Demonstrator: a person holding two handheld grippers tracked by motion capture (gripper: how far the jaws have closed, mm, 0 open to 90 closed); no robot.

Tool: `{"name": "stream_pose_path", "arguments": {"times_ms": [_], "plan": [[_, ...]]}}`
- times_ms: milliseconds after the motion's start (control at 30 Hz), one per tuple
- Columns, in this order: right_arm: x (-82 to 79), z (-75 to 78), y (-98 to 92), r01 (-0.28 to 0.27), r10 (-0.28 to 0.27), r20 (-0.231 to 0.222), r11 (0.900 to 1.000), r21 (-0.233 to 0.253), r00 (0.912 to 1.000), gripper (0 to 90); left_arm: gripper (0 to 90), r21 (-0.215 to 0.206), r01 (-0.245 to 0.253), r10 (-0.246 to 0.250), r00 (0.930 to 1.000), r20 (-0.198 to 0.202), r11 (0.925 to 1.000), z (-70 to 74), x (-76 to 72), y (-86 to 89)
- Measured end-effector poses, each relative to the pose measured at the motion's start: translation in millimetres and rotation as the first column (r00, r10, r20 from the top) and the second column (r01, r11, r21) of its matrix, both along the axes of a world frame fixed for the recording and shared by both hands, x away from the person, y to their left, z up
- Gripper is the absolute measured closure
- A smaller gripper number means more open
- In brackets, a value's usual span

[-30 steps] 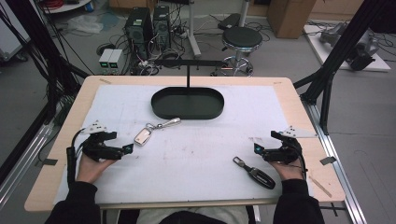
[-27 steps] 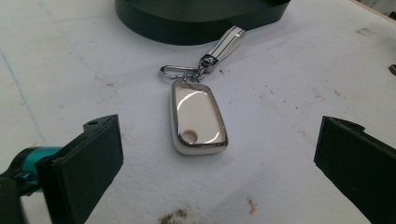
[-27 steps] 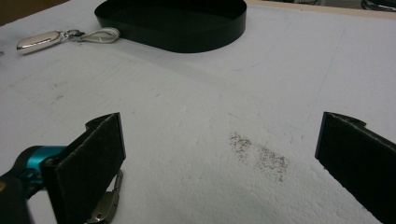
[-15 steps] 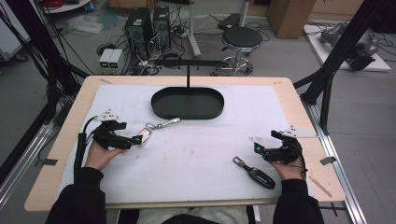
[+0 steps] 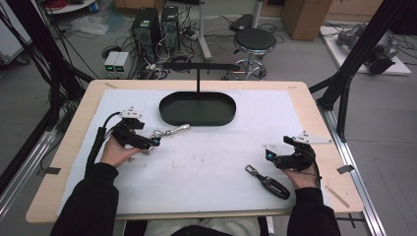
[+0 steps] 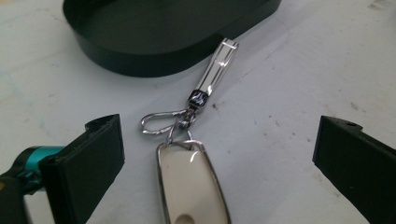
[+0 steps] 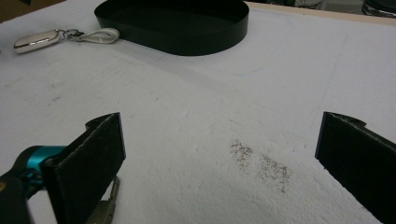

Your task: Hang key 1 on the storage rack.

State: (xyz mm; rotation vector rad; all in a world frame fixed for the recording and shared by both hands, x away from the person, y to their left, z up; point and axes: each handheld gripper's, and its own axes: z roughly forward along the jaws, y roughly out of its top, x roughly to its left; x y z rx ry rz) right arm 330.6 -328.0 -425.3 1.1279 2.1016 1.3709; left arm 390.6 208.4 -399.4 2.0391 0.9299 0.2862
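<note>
Fob (image 6: 191,186) lying flat on the mat, between the wide-spread jaws of the left claw (image 6: 217,154) and untouched by either, chrome clip (image 6: 212,74) trailing ahead toward the tray (image 6: 140,56). Gripping nothing so far; closing and lifting probably coming next, then carrying forward to that tray, sitting empty just beyond the clip. Resting well off to the other side, right claw (image 7: 219,154) gaping equally wide over bare mat, likewise holding nothing. Lying just beside and behind it, dark key (image 5: 268,181), also waiting. Judging from all this: barely starting, first grasp lining up, no item delivered, both pieces remaining outside the tray.
</note>
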Motion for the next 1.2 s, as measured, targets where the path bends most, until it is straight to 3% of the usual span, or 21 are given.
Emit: {"name": "stream_pose_path", "arguments": {"times_ms": [133, 267, 400, 533, 600, 767, 867, 967, 1000, 1033, 1133, 1200], "plan": [[0.0, -0.6, -0.7, 0.015, -0.015, -0.012, 1.000, -0.012, 0.9998, 0.8, 2.6, 0.008, 0.037, -0.037, 0.9990, -0.023, 0.9993, 1.4, 11.9, -5.8], [-1.1, -0.7, -0.7, 0.011, -0.011, -0.023, 1.000, -0.019, 0.9997, 0.8, 2.6, 0.003, 0.063, -0.063, 0.9980, -0.002, 0.9980, -1.0, 19.5, -12.4], [-2.3, -0.4, -1.0, 0.011, -0.012, -0.020, 1.000, -0.024, 0.9997, 0.8, 2.6, 0.067, 0.083, -0.081, 0.9960, -0.039, 0.9943, -6.4, 26.8, -22.0], [-2.1, -0.2, -1.3, 0.015, -0.015, -0.018, 1.000, -0.024, 0.9997, 0.8, 2.6, 0.090, 0.112, -0.107, 0.9927, -0.057, 0.9897, -4.8, 33.7, -33.3], [-2.2, -0.3, -1.3, 0.015, -0.016, -0.022, 1.000, -0.025, 0.9996, 0.8, 2.6, 0.121, 0.118, -0.109, 0.9912, -0.075, 0.9857, -5.0, 39.6, -39.5], [-2.2, -0.3, -2.5, 0.017, -0.017, -0.018, 1.000, -0.026, 0.9997, 0.8, 3.3, 0.132, 0.141, -0.127, 0.9860, -0.108, 0.9812, -7.0, 48.4, -47.2], [-1.4, -1.2, -3.7, 0.019, -0.020, -0.026, 0.999, -0.034, 0.9995, 0.8, 6.8, 0.169, 0.162, -0.142, 0.9816, -0.128, 0.9721, -8.6, 54.5, -55.6], [-1.6, -1.3, -3.4, 0.019, -0.020, -0.032, 0.999, -0.033, 0.9993, 0.8, 7.1, 0.178, 0.177, -0.154, 0.9787, -0.136, 0.9679, -8.7, 57.2, -61.0], [-1.9, -1.1, -2.7, 0.018, -0.019, -0.031, 0.999, -0.034, 0.9993, 0.8, 7.9, 0.206, 0.193, -0.164, 0.9749, -0.150, 0.9592, -10.0, 59.6, -66.7], [-1.9, -1.1, -2.7, 0.018, -0.019, -0.031, 0.999, -0.034, 0.9993, 0.8, 8.6, 0.206, 0.193, -0.164, 0.9749, -0.150, 0.9592, -10.0, 59.6, -66.7], [-2.1, -1.0, -2.1, 0.017, -0.018, -0.026, 0.999, -0.042, 0.9995, 0.8, 9.8, 0.244, 0.228, -0.187, 0.9656, -0.180, 0.9424, -12.9, 63.4, -74.7], [-3.2, 0.0, -1.4, 0.014, -0.015, -0.016, 0.999, -0.044, 0.9998, 0.8, 11.9, 0.253, 0.235, -0.192, 0.9642, -0.183, 0.9387, -14.4, 64.2, -78.0]]}}
